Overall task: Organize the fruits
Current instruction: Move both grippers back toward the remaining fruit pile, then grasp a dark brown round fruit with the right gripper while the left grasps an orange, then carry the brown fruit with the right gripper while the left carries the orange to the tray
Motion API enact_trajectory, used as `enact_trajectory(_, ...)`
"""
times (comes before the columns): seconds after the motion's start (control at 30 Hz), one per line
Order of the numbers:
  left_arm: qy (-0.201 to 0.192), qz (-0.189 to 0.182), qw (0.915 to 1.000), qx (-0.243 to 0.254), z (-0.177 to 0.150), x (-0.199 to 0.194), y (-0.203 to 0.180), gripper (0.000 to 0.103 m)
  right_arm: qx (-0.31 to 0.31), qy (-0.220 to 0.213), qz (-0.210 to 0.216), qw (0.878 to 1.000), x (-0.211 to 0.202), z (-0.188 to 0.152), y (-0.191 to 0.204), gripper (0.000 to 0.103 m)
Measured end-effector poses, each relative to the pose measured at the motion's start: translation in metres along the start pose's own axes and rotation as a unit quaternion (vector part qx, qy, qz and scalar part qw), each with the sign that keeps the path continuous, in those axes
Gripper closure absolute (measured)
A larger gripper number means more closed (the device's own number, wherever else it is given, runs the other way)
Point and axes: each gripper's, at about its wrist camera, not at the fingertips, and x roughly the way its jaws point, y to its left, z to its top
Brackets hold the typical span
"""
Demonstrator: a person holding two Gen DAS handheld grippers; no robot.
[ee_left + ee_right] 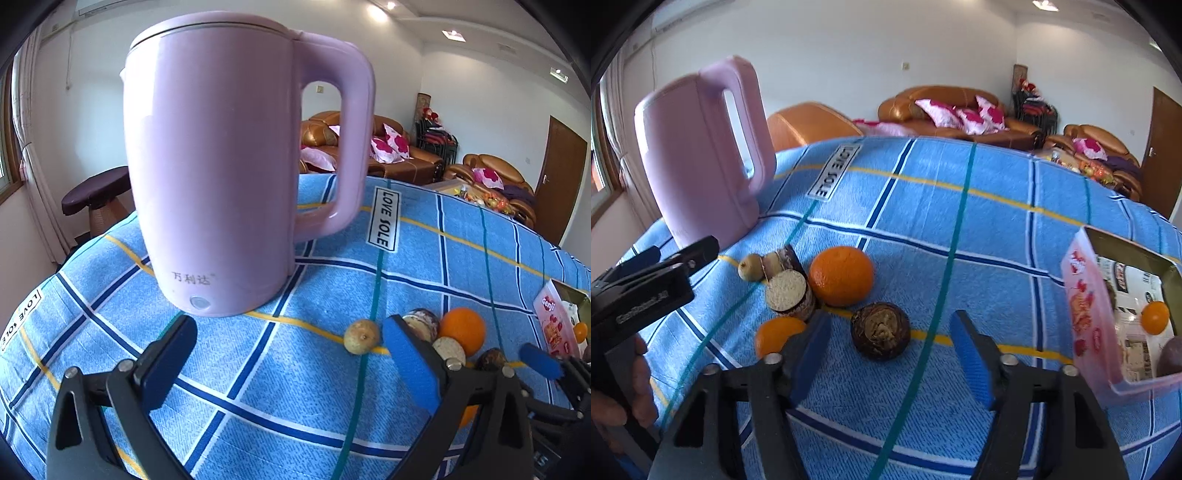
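A brown round fruit [881, 330] lies on the blue checked cloth between the fingers of my right gripper [890, 319]; the pads stand apart from it, so the gripper is open. Behind it are a large orange [841, 276], a cut brown piece with pale flesh [788, 291], a small yellowish fruit [750, 266] and a smaller orange [777, 332], half hidden by my finger. My left gripper [288, 325] is open and empty, facing the kettle, with the yellowish fruit [361, 336] just beyond its right fingertip. The pink box [1089, 314] at right holds a small orange [1155, 317].
A tall pink kettle [210, 166] stands close in front of the left gripper, at the table's far left. A dark fruit [1171, 356] also lies in the box. A hand [639, 391] holds the left gripper. Sofas and a door lie beyond the table.
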Motion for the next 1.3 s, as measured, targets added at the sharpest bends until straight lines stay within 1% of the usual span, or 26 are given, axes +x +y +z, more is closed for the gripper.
enact_trajectory(0.13, 0.004, -0.015, 0.9998, -0.011, 0.001, 0.0, 0.002, 0.0, 0.004, 0.033, 0.017, 0.999, 0.016, 0.004, -0.001, 0.042)
enact_trajectory(0.17, 0.005, -0.018, 0.9998, -0.011, 0.002, -0.001, 0.002, 0.0, 0.006, 0.038, 0.021, 0.999, 0.018, 0.003, -0.001, 0.044)
enact_trajectory(0.2, 0.005, -0.024, 0.9997, -0.007, 0.001, -0.001, 0.0, 0.0, 0.009, 0.042, 0.025, 0.999, 0.02, 0.003, -0.002, 0.049)
enact_trajectory(0.23, 0.006, -0.031, 0.9995, -0.001, 0.001, -0.001, -0.003, 0.0, 0.012, 0.043, 0.028, 0.999, 0.02, 0.003, -0.003, 0.051)
enact_trajectory(0.27, 0.006, -0.035, 0.9994, 0.003, 0.001, -0.002, -0.005, 0.0, 0.013, 0.042, 0.031, 0.999, 0.019, 0.002, -0.004, 0.056)
enact_trajectory(0.3, 0.006, -0.042, 0.999, 0.009, 0.0, -0.003, -0.008, 0.0, 0.011, 0.042, 0.032, 0.999, 0.019, 0.002, -0.004, 0.063)
enact_trajectory(0.37, 0.004, -0.06, 0.998, 0.019, -0.001, -0.005, -0.013, 0.0, 0.007, 0.041, 0.036, 0.998, 0.017, 0.001, -0.002, 0.063)
enact_trajectory(0.4, 0.002, -0.068, 0.9974, 0.023, -0.001, -0.006, -0.015, 0.0, 0.007, 0.039, 0.037, 0.999, 0.016, 0.0, -0.001, 0.063)
enact_trajectory(0.47, -0.001, -0.087, 0.9956, 0.033, -0.002, -0.01, -0.02, 0.001, 0.015, 0.019, 0.036, 0.999, 0.007, -0.003, -0.004, 0.063)
enact_trajectory(0.53, 0.006, -0.124, 0.9911, 0.046, -0.005, -0.012, -0.028, 0.003, 0.018, -0.016, 0.028, 0.999, -0.011, -0.005, -0.009, 0.063)
enact_trajectory(0.6, 0.016, -0.156, 0.9854, 0.067, -0.008, -0.014, -0.038, 0.012, 0.01, -0.053, 0.01, 0.999, -0.029, -0.01, -0.014, 0.063)
enact_trajectory(0.63, 0.023, -0.168, 0.9815, 0.089, -0.012, -0.014, -0.047, 0.014, 0.006, -0.07, -0.003, 0.998, -0.039, -0.014, -0.017, 0.063)
enact_trajectory(0.73, 0.032, -0.174, 0.9747, 0.137, -0.021, -0.015, -0.069, 0.019, 0.003, -0.096, -0.023, 0.995, -0.052, -0.019, -0.024, 0.063)
enact_trajectory(0.8, 0.042, -0.178, 0.9709, 0.155, -0.025, -0.015, -0.078, 0.025, 0.006, -0.104, -0.027, 0.994, -0.055, -0.018, -0.029, 0.063)
enact_trajectory(0.9, 0.071, -0.19, 0.9674, 0.151, -0.027, -0.008, -0.083, 0.025, 0.008, -0.101, -0.021, 0.995, -0.055, -0.019, -0.032, 0.063)
enact_trajectory(0.93, 0.089, -0.189, 0.9668, 0.147, -0.027, -0.001, -0.084, 0.026, 0.008, -0.101, -0.02, 0.995, -0.054, -0.018, -0.031, 0.063)
enact_trajectory(0.97, 0.097, -0.186, 0.9668, 0.145, -0.027, 0.002, -0.085, 0.031, 0.008, -0.103, -0.019, 0.994, -0.054, -0.018, -0.031, 0.063)
enact_trajectory(1.0, 0.107, -0.182, 0.9668, 0.143, -0.028, 0.006, -0.085, 0.039, 0.008, -0.104, -0.018, 0.994, -0.055, -0.019, -0.031, 0.063)
enact_trajectory(1.03, 0.119, -0.178, 0.9668, 0.14, -0.028, 0.011, -0.085, 0.043, 0.008, -0.102, -0.015, 0.995, -0.055, -0.018, -0.031, 0.063)
enact_trajectory(1.07, 0.123, -0.178, 0.9665, 0.139, -0.03, 0.011, -0.085, 0.043, 0.007, -0.1, -0.013, 0.995, -0.054, -0.018, -0.031, 0.063)
enact_trajectory(1.13, 0.12, -0.183, 0.9657, 0.139, -0.031, 0.01, -0.085, 0.049, 0.005, -0.096, -0.009, 0.995, -0.052, -0.018, -0.029, 0.063)
enact_trajectory(1.2, 0.119, -0.189, 0.9643, 0.142, -0.033, 0.008, -0.088, 0.058, 0.003, -0.095, -0.007, 0.995, -0.053, -0.019, -0.029, 0.063)
enact_trajectory(1.23, 0.118, -0.186, 0.965, 0.142, -0.033, 0.007, -0.088, 0.059, 0.003, -0.094, -0.007, 0.996, -0.051, -0.018, -0.028, 0.063)
enact_trajectory(1.3, 0.116, -0.188, 0.9657, 0.137, -0.033, 0.007, -0.086, 0.066, 0.004, -0.096, -0.006, 0.995, -0.051, -0.019, -0.028, 0.063)
